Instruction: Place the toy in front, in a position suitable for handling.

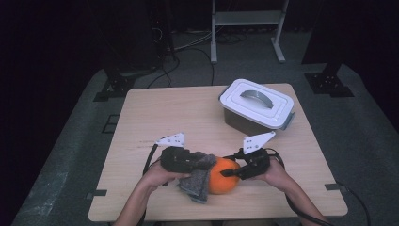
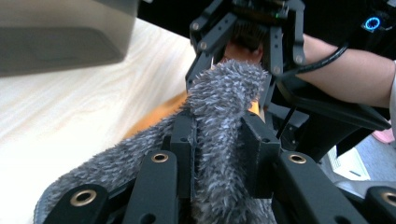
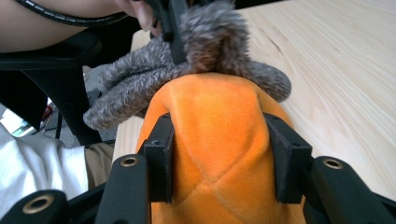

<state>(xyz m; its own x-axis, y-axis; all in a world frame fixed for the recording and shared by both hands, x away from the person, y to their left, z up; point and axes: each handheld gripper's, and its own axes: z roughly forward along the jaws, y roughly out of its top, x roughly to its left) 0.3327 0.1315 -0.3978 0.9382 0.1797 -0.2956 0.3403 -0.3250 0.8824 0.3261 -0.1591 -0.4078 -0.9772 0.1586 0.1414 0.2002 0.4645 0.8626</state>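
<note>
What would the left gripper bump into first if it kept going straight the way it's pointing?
Probably the orange plush ball, just past the grey cloth that the left gripper is clamped on. The right gripper sits beyond it.

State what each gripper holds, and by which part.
Left gripper: grey fuzzy cloth, pinched at a bunched fold. Right gripper: orange plush ball, clamped across its sides.

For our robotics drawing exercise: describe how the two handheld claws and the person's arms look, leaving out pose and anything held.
Both the left claw and the right claw are black, built of jointed bars with brass-coloured pivot rings and blocky flat pads. Each carries a pale grey three-cornered plate dotted with small holes and trails a black cable. The forearms are bare; a white garment edge shows in the right gripper view.
</note>
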